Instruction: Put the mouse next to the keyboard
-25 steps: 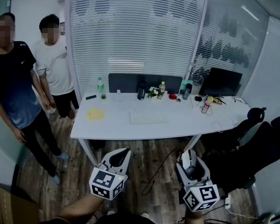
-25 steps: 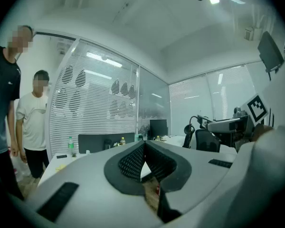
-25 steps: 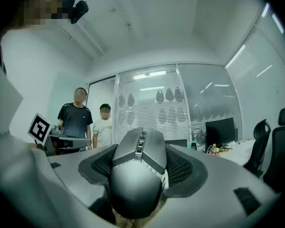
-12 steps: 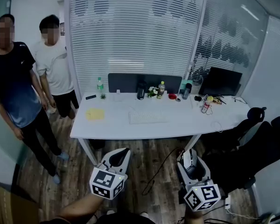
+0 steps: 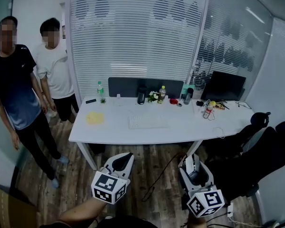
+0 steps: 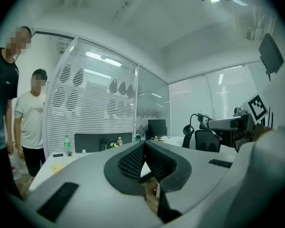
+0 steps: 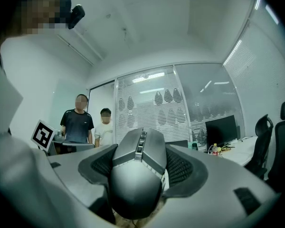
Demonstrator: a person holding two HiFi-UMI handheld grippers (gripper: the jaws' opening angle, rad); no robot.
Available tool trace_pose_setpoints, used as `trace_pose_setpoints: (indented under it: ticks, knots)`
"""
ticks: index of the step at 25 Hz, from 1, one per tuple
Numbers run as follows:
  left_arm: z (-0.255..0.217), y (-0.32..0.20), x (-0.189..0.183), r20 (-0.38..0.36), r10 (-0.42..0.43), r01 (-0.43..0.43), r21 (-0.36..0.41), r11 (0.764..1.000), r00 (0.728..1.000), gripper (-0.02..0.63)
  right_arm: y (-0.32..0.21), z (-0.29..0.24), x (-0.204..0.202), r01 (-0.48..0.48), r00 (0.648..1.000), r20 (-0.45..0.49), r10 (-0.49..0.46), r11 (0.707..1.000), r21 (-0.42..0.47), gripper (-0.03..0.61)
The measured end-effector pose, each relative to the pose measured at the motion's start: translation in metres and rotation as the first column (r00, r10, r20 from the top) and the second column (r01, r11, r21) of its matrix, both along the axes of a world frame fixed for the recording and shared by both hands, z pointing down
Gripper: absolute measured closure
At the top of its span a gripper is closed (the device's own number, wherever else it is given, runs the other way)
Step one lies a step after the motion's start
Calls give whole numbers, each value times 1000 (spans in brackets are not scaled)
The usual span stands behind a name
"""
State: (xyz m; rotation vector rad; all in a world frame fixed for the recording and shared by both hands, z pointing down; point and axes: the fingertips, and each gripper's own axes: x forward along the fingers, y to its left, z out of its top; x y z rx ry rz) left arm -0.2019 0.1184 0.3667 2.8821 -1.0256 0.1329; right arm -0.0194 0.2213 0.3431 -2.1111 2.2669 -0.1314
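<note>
In the right gripper view a dark grey mouse (image 7: 135,179) fills the space between the pads, and my right gripper (image 7: 142,148) is shut on it. The head view shows that gripper (image 5: 193,164) low at the right, over the wooden floor, with the mouse (image 5: 195,169) in it. My left gripper (image 5: 119,162) is low at the left; its pads meet with nothing between them (image 6: 144,148). A white keyboard (image 5: 147,122) lies mid-desk on the white table (image 5: 109,134), well ahead of both grippers.
Two people (image 5: 19,89) stand left of the table. Black office chairs (image 5: 256,151) crowd its right end. A dark monitor (image 5: 222,87), bottles (image 5: 100,89) and small items line the back edge; a yellow note (image 5: 94,118) lies left. A cable (image 5: 156,179) trails over the floor.
The desk sits slightly lower and nearer in the head view. Both grippers keep their pose, and the mouse stays in the right one.
</note>
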Motion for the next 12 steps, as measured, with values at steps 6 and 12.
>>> trace_pose_setpoints:
  ticks: [6,12]
  knots:
    - [0,3,32,-2,-1,1,9,1000,1000,584,4,-1,32,10,1000,-10,-10,1000,13,272]
    - [8,2,53,6,-15,15,-1,1000,1000,584,2,10,60,22,1000,0,-22,1000,-3,272]
